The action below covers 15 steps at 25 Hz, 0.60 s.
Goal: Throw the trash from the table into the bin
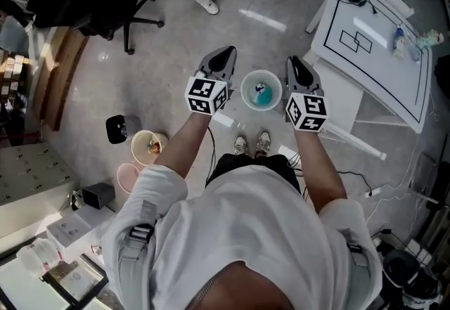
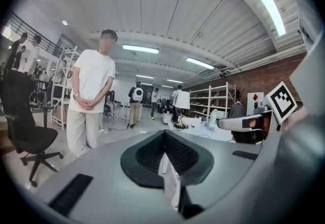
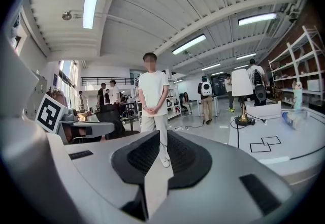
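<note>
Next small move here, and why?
Probably turn right and carry the right tool toward the table. Its jaws hold nothing, the bin is already at the feet, and a bottle sits on the table.

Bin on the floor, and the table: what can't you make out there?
- Bin contents: head view shows something blue-green inside, too small to name.
- Small things at the table's far edge: too small in the head view, blurred at the right gripper view's edge.
- Both gripper views miss the bin, looking above it.
</note>
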Each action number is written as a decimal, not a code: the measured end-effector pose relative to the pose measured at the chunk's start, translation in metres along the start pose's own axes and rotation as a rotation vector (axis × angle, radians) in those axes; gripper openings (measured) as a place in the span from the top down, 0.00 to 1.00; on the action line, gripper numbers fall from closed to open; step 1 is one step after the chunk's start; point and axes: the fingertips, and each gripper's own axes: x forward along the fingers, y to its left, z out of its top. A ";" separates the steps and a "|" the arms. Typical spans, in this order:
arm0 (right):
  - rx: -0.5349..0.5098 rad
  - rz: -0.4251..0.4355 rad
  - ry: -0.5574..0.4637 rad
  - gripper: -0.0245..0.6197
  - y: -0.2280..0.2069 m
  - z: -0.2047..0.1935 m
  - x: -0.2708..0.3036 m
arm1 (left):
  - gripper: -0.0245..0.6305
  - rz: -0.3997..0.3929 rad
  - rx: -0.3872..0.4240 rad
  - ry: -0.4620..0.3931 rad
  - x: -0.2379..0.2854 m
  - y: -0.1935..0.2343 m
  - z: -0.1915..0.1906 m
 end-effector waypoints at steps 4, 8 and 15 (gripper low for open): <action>-0.011 -0.006 -0.026 0.89 -0.003 0.015 -0.016 | 0.95 -0.006 0.013 -0.030 -0.010 -0.010 0.017; -0.013 -0.027 -0.052 0.89 -0.015 0.028 -0.029 | 0.95 0.000 0.020 -0.052 -0.017 -0.014 0.028; -0.031 -0.062 -0.089 0.89 -0.028 0.046 -0.045 | 0.95 -0.008 0.031 -0.072 -0.021 -0.018 0.039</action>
